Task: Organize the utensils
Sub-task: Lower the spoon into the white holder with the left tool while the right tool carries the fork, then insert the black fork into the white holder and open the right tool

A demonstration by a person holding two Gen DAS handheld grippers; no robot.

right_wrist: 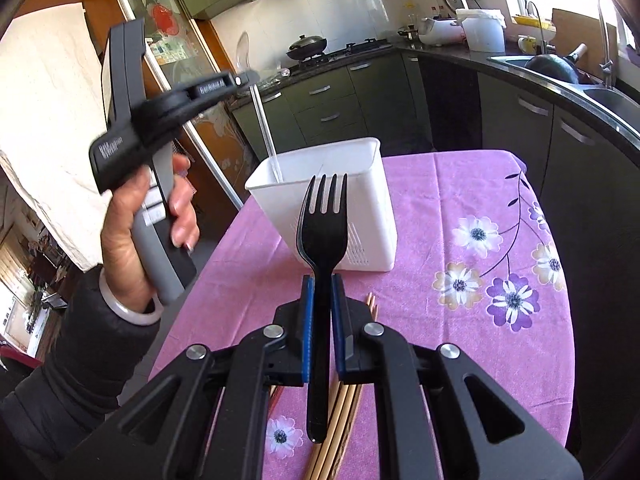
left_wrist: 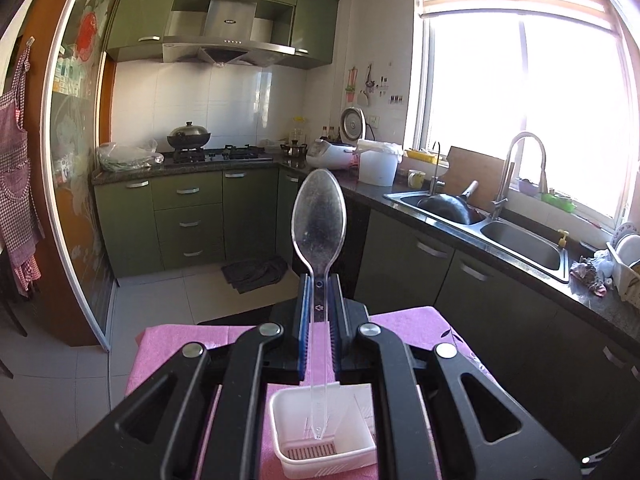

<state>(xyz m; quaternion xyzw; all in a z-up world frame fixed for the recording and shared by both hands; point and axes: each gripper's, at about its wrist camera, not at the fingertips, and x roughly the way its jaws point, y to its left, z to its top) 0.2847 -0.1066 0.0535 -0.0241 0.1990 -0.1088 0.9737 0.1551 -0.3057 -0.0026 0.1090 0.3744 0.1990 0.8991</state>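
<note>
A: What has the left gripper [left_wrist: 320, 300] got?

B: A clear plastic spoon [left_wrist: 319, 216]. The blue-padded jaws are clenched on its handle, bowl end up, and the handle's tip hangs down inside the white rectangular plastic utensil holder [left_wrist: 280, 436], above its slotted floor. From the right wrist view that spoon's stem [right_wrist: 266, 136] slants into the holder's rear left corner.

A: And the right gripper [right_wrist: 320, 312]?

B: Clamped on a black plastic fork [right_wrist: 322, 216], tines pointing up and away, just in front of the white holder [right_wrist: 368, 216] and not yet inside it. There looks to be a second dark utensil nested right behind the fork's head, though I cannot tell what it is.

A: Where does the holder stand?

B: On the pink flowered tablecloth [right_wrist: 460, 184], toward its far edge. A bundle of light wooden chopsticks [right_wrist: 340, 420] lies on the cloth nearer than the holder, under the right gripper.

A: Anything of the person?

B: A hand [right_wrist: 132, 240] left of the holder, wrapped round the left gripper's grey handle, with a pale bangle [right_wrist: 128, 308] at the wrist and a black sleeve below.
</note>
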